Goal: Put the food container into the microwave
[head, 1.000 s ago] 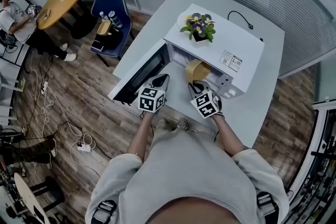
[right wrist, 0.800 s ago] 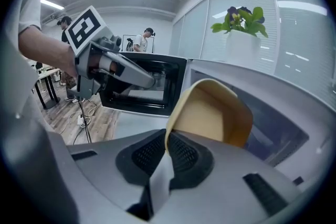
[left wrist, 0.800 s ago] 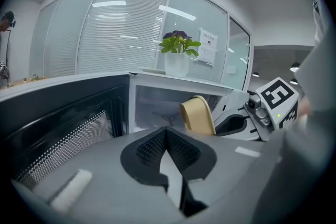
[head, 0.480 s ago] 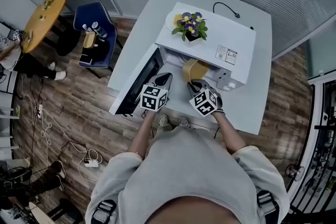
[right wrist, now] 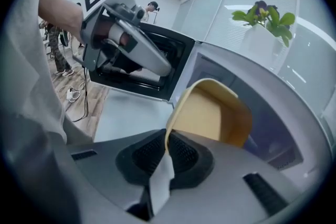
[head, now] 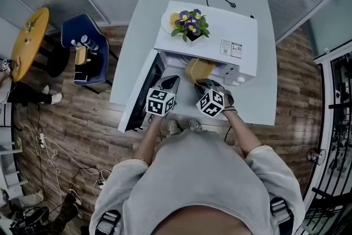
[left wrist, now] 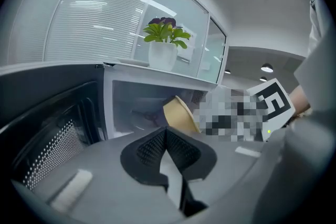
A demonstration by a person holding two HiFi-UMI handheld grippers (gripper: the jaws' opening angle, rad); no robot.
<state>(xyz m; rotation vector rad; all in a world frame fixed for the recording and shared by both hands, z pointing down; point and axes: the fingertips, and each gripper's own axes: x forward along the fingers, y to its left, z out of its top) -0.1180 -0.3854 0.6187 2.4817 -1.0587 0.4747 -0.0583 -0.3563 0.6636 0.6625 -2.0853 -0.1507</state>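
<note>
Nudged slightly nearer the open microwave [head: 220, 44], the tan food container [right wrist: 210, 113] hangs tilted at its mouth, rim pinched by the right tool [right wrist: 165, 152], left tool [left wrist: 167, 147] clenched empty; that thin-rim pinch could slip.

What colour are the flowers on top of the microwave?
The flowers are purple and yellow; the head view shows them best.

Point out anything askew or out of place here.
The food container is tilted steeply, pinched by its rim in the right gripper at the microwave mouth. No spill shows. A potted plant sits on the microwave's top.
</note>
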